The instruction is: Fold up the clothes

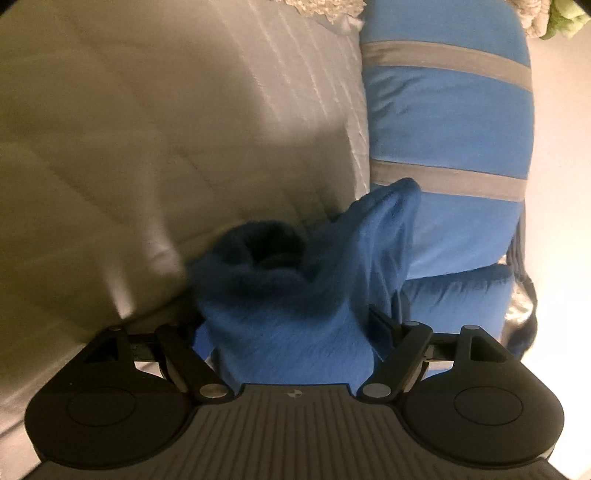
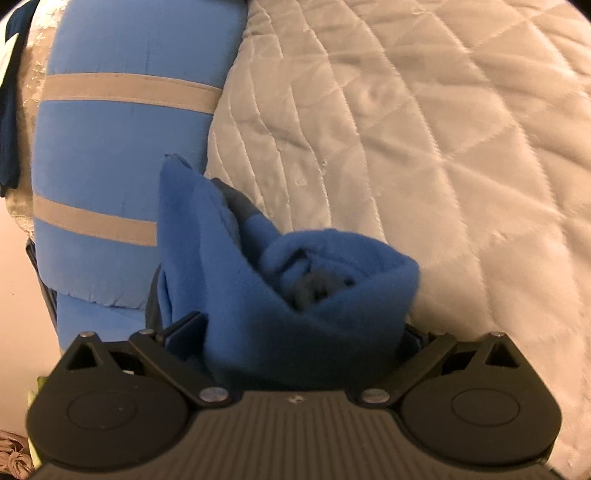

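Tongs, left (image 1: 291, 325) and right (image 2: 303, 332): both clamped wide on bunched blue garment (image 1: 295, 295) over quilt (image 2: 443, 147).

Bunched blue fleece garment (image 1: 295, 295) on quilt

A bedroom in a home; the work surface is a bed spread with a pale quilted coverlet (image 2: 424, 129) stitched in diamonds, filling the right wrist view from twelve to four o'clock; blue clothing with grey bands (image 1: 447, 122) lies on it at one o'clock in the left wrist view; a cream lacy fabric (image 1: 325, 7) edges the top at twelve.
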Tool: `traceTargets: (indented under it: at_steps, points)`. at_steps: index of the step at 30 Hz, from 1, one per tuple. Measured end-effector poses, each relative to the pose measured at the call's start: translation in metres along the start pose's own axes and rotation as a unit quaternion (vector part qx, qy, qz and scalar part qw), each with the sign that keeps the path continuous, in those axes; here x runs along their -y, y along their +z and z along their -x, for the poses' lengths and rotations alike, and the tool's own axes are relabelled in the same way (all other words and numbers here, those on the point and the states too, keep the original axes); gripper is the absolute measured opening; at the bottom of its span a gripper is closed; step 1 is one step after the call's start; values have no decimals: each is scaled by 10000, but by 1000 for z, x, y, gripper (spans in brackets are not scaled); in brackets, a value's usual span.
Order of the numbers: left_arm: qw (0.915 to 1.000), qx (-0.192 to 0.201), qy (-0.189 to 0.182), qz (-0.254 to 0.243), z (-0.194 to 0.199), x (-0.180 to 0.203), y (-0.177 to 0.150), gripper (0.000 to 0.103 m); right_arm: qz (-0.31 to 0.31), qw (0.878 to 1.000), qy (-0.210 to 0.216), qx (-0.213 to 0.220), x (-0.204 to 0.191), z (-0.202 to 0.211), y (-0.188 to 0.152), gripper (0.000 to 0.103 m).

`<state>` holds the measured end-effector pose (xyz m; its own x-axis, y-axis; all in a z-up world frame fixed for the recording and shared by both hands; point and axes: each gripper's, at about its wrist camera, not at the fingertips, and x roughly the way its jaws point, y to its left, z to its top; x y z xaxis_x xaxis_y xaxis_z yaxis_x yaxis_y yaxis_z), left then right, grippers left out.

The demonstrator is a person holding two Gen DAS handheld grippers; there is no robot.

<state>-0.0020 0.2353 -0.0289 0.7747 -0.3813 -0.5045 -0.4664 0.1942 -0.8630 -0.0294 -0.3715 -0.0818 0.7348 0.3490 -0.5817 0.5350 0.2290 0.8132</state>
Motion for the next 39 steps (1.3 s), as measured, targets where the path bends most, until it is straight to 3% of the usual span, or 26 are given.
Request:
traceTargets:
  at_steps: [3,5,6,7,8,11,14,18,25,28,30,31,32,33,36,39]
  points:
    - [9998,-26,-4,-198,-5,3,0,78,82,10000,25,-34,-3,-6,4,102]
    - [9994,-96,79,-307,-5,3,1,65,65,10000,15,-68,-3,-7,6,96]
    - [9994,-140,118,-278,-4,1,2,53,108,9999,-53,-53,-4,-6,7,91]
    - [9994,-184,149,-237,-2,-1,3,43,165,9998,-131,-32,-5,-5,8,68]
    - [9994,-228,181,-196,0,-3,4,40,230,9997,-115,-11,-7,-2,9,49]
    - [9991,-236,247,-248,7,-2,2,32,533,9985,13,103,-13,10,5,33]
    - [9985,-150,350,-399,19,5,-7,28,1001,9944,144,314,-25,29,-7,30]
    - [9944,-125,756,-728,53,14,-24,28,1170,9928,-58,264,-20,59,-22,30]
    - [9845,-252,1095,-1344,107,2,-54,28,1311,9908,-325,26,19,116,-50,29]
    - [9828,-298,1171,-1399,110,-5,-56,31,1512,9875,-436,33,28,127,-61,33]
    - [9824,-325,1226,-1373,109,-4,-54,39,1570,9857,-610,61,29,126,-62,47]
    - [9818,-334,1260,-1381,109,-1,-54,42,1570,9847,-751,74,27,124,-63,69]
    - [9812,-343,1294,-1389,109,2,-54,42,1668,9818,-906,106,24,124,-65,83]
    - [9806,-353,1328,-1397,110,5,-54,43,1788,9780,-1064,141,20,125,-67,87]
    - [9734,-254,1469,-1739,131,18,-63,51,2740,9483,-1519,503,1,143,-87,101]
    - [9584,15,1550,-2396,168,38,-82,55,3797,9018,-1830,951,-20,166,-109,103]
